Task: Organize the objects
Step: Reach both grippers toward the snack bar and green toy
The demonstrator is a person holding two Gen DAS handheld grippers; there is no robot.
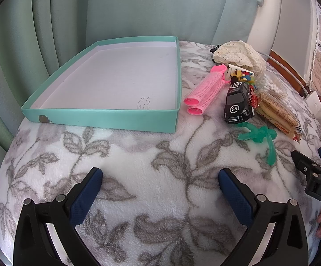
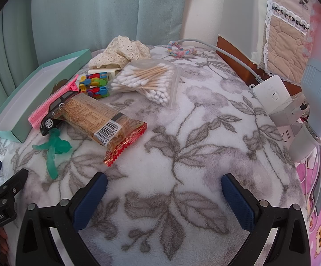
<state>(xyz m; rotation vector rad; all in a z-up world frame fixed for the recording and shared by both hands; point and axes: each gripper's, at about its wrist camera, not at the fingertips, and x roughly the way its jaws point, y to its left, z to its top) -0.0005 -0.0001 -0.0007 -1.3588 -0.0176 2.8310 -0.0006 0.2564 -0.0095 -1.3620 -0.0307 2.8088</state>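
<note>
Both tongs, left point(image 1: 160, 175) and right point(image 2: 164, 180), gape empty; I start with the toy car point(image 2: 49, 119) beside the tray point(image 1: 98, 116), gripping across its sides.

Black toy car point(image 2: 50, 119) half hidden under pink rollers point(image 2: 49, 102) and snack packet point(image 2: 98, 119).

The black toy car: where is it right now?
The black toy car sits on the floral blanket, right of the pink hair rollers, against the biscuit packet, behind the green toy.
</note>
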